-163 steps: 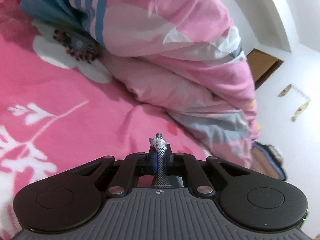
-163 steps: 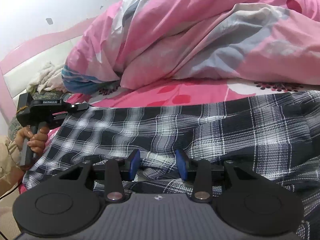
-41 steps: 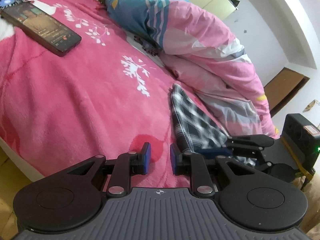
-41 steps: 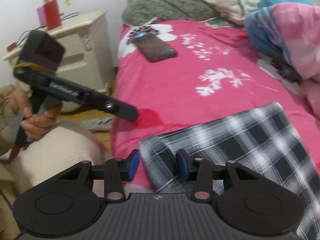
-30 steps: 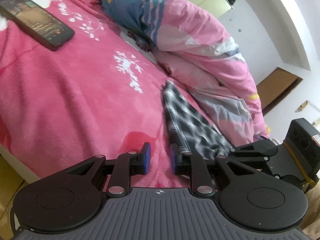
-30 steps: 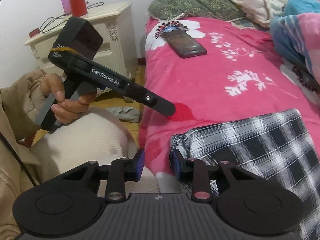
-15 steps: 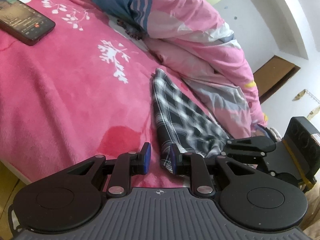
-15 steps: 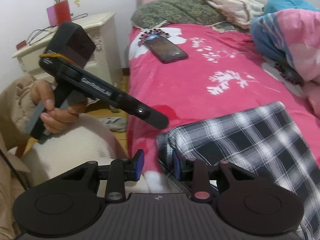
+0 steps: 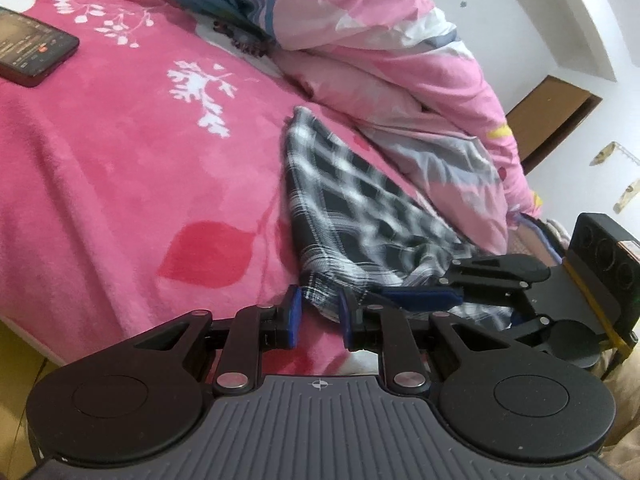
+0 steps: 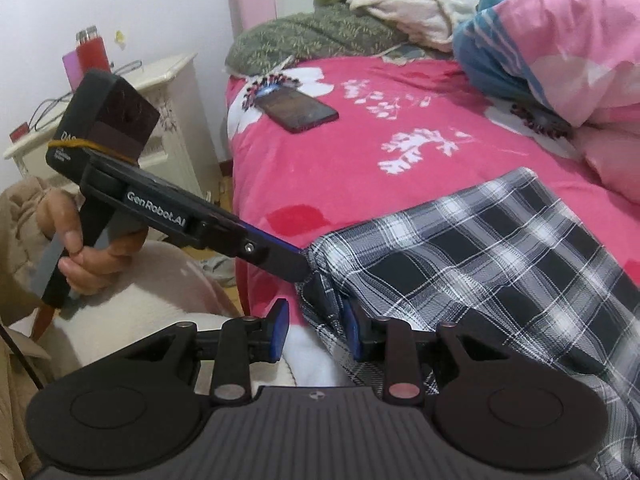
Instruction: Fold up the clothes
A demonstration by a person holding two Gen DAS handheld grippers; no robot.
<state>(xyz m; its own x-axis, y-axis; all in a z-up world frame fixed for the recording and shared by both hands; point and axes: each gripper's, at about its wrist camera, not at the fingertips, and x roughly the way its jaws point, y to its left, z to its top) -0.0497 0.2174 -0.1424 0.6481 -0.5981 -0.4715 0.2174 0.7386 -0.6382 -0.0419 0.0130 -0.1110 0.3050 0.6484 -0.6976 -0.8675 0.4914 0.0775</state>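
Observation:
A black-and-white plaid garment (image 9: 352, 208) lies folded on the pink bed sheet (image 9: 120, 160), its near corner at the bed's edge. My left gripper (image 9: 320, 312) is open by a narrow gap, and the hem of that corner sits between its tips without being pinched. In the right wrist view the left gripper (image 10: 296, 266) meets the bunched corner of the garment (image 10: 480, 248) from the left, held by a person's hand (image 10: 92, 256). My right gripper (image 10: 316, 328) is open wider, with the garment's edge hanging against its right pad.
A dark phone (image 10: 298, 110) lies on the sheet farther up the bed. A pink and blue quilt (image 9: 360, 40) is heaped along the far side. A green pillow and cream blanket (image 10: 312, 36) sit at the headboard. A white nightstand (image 10: 160, 92) with a red bottle (image 10: 93, 50) stands beside the bed.
Both grippers have closed in on the garment's near corner. The left jaws were over bare sheet a second ago and now straddle the hem. Neither gap has visibly changed.

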